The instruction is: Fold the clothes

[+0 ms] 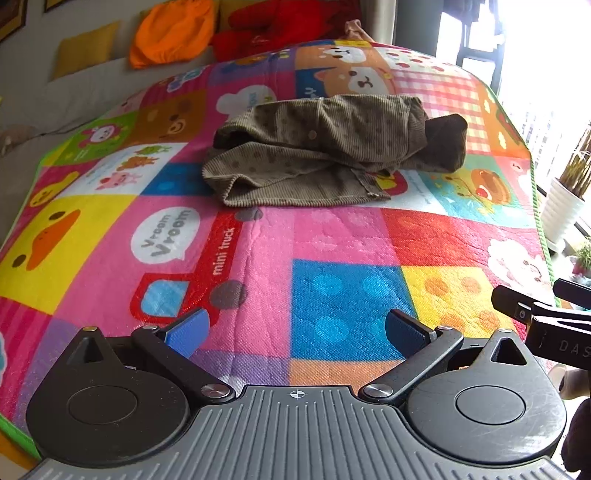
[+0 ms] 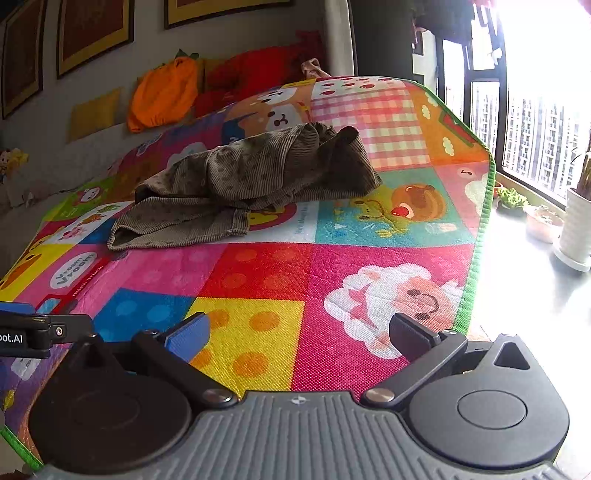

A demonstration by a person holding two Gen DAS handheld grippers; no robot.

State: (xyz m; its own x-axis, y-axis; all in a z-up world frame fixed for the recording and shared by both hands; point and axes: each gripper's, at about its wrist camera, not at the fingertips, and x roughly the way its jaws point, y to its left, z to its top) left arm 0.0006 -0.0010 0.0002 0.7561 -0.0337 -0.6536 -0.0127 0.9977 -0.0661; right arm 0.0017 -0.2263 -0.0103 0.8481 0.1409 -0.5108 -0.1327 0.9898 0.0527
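A crumpled olive-brown corduroy garment (image 1: 325, 147) with dark dots lies in a heap on the colourful patchwork play mat (image 1: 332, 295), well ahead of both grippers. In the right wrist view the same garment (image 2: 240, 184) sits up and to the left on the mat (image 2: 332, 258). My left gripper (image 1: 295, 332) hovers over the near part of the mat, jaws wide open with nothing between its blue pads. My right gripper (image 2: 299, 336) is likewise open and holds nothing, over the mat's near right part. The right gripper's fingertips (image 1: 535, 306) show at the left wrist view's right edge.
An orange cushion (image 1: 173, 33) and a red plush (image 1: 280, 26) lie behind the mat by the wall. The mat's green right edge (image 2: 476, 258) borders a floor strip with white plant pots (image 2: 576, 229) beside a bright window. The left gripper's tip (image 2: 37, 332) shows at the right wrist view's left edge.
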